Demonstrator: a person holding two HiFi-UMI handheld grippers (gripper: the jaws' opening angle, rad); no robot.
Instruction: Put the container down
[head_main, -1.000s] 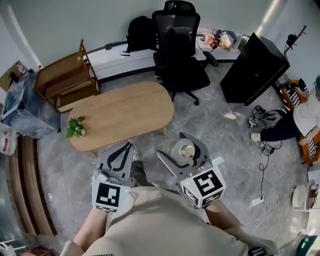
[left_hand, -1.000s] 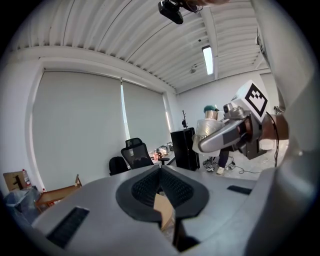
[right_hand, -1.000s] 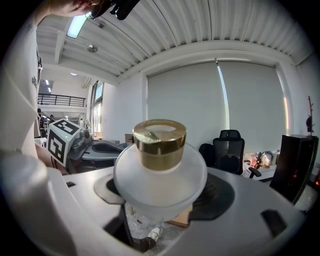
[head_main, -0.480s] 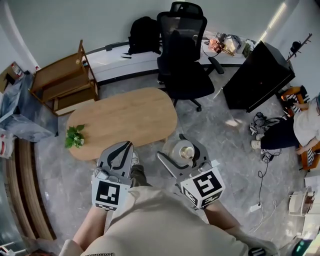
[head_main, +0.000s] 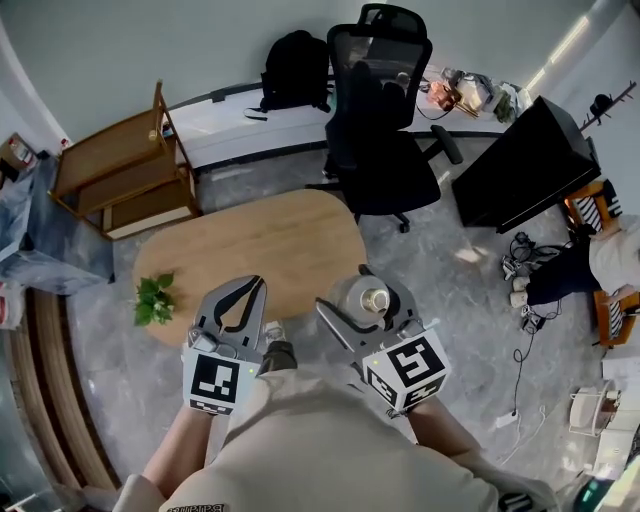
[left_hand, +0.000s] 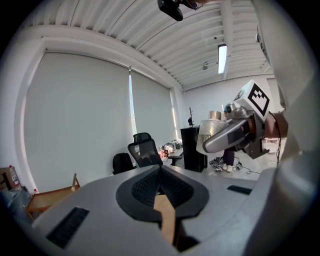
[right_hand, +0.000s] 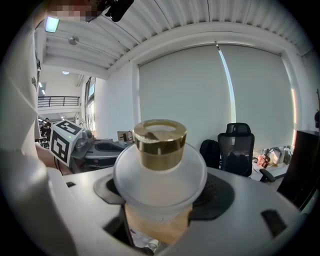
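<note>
A frosted clear container (right_hand: 159, 185) with a gold cap (right_hand: 160, 142) stands upright between the jaws of my right gripper (head_main: 366, 300), which is shut on it. In the head view the container (head_main: 366, 298) hangs in the air just off the near right edge of the oval wooden table (head_main: 255, 245). My left gripper (head_main: 234, 305) is shut with nothing in it, its tips over the table's near edge. From the left gripper view the left gripper (left_hand: 161, 172) has its jaws closed together, and the right gripper with the container (left_hand: 214, 131) shows to its right.
A small potted plant (head_main: 155, 298) sits at the table's near left end. Beyond the table stand a black office chair (head_main: 385, 130), a backpack (head_main: 295, 70), a wooden shelf unit (head_main: 120, 170) and a black cabinet (head_main: 525, 165). A person (head_main: 600, 260) sits at the far right; cables lie on the floor.
The view has shifted so the table and room sit lower and closer to both grippers. The right gripper still holds the container; the left stays shut.
</note>
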